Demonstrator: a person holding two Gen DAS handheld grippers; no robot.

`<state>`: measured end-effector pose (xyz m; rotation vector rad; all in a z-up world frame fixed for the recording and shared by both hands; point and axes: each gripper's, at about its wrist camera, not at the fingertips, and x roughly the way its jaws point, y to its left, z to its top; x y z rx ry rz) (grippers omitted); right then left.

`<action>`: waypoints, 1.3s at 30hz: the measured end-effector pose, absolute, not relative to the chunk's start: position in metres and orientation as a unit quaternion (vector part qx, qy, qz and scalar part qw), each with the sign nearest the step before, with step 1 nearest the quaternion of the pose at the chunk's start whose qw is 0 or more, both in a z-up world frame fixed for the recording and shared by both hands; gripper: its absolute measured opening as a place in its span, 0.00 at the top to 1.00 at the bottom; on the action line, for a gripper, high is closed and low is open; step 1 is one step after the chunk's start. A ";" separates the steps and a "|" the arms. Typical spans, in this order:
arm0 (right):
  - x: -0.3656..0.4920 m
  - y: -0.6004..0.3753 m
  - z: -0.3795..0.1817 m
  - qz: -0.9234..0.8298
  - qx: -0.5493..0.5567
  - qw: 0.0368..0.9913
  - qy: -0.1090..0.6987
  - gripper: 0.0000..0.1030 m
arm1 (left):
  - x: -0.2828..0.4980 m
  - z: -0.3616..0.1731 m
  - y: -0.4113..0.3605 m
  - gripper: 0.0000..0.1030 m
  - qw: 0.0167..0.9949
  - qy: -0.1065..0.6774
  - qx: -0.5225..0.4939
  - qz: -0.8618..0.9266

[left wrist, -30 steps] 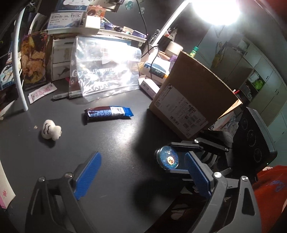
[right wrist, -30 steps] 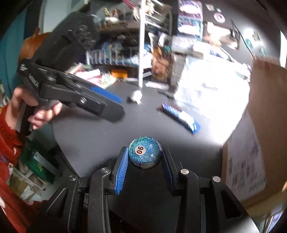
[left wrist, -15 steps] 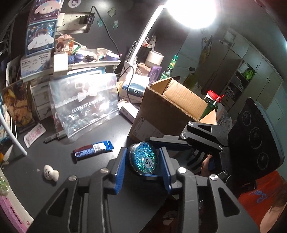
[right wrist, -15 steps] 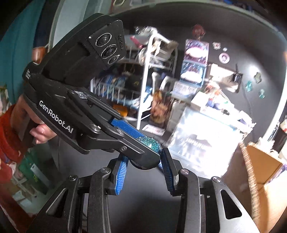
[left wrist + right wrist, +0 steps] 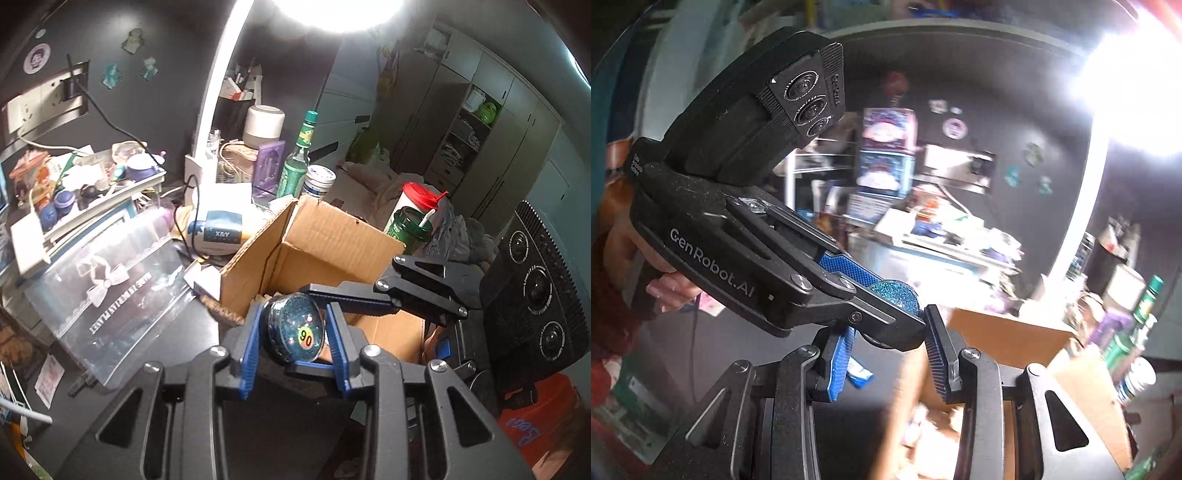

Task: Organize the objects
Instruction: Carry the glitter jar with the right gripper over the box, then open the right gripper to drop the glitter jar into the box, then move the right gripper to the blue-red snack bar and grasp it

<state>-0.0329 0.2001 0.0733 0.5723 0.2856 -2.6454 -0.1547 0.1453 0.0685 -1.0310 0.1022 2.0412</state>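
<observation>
My left gripper [image 5: 291,341] is shut on a round blue glitter jar [image 5: 293,326] with a "90" sticker, held in the air over the near edge of an open cardboard box [image 5: 314,240]. My right gripper [image 5: 890,350] is still around the same jar [image 5: 899,291], its pads slightly apart from it. In the right wrist view the left gripper's finger [image 5: 849,302] crosses in front of the jar. The right gripper's arm [image 5: 417,284] reaches in from the right in the left wrist view.
A clear zip bag [image 5: 110,295] leans left of the box. A white lamp stem [image 5: 210,110], a green bottle [image 5: 299,162], a red-lidded cup [image 5: 413,214] and a cluttered shelf tray [image 5: 85,199] stand behind. A blue snack bar [image 5: 860,373] lies on the dark desk.
The jar passed from my right gripper to my left, which closed on it. Both grippers rose and moved over the open box. The right gripper has loosened.
</observation>
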 end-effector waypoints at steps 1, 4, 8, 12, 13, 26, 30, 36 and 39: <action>-0.036 0.207 0.073 -0.951 0.212 0.201 0.098 0.68 | -0.160 0.067 0.153 0.70 0.418 0.043 -0.415 0.807; -0.047 0.229 0.071 -0.952 0.233 0.179 0.083 0.68 | -0.175 0.061 0.178 0.70 0.425 0.051 -0.433 0.794; -0.063 0.251 0.063 -0.946 0.275 0.159 0.064 0.68 | -0.191 0.047 0.207 0.70 0.421 0.070 -0.458 0.780; -0.075 0.266 0.054 -0.937 0.314 0.145 0.051 0.68 | -0.197 0.037 0.227 0.70 0.418 0.088 -0.471 0.771; -0.076 0.271 0.052 -0.935 0.322 0.140 0.050 0.68 | -0.198 0.035 0.230 0.70 0.418 0.091 -0.473 0.770; -0.066 0.275 0.051 -0.930 0.338 0.119 0.075 0.40 | -0.178 0.061 0.222 0.25 0.423 0.108 -0.417 0.797; -0.057 0.264 0.064 -0.939 0.310 0.131 0.075 0.10 | -0.168 0.081 0.189 0.23 0.416 0.078 -0.392 0.817; -0.041 0.226 0.084 -0.941 0.272 0.175 0.097 0.04 | -0.143 0.099 0.126 0.19 0.358 0.069 -0.354 0.861; -0.036 0.199 0.086 -0.931 0.279 0.214 0.099 0.03 | -0.131 0.097 0.089 0.19 0.330 0.055 -0.341 0.879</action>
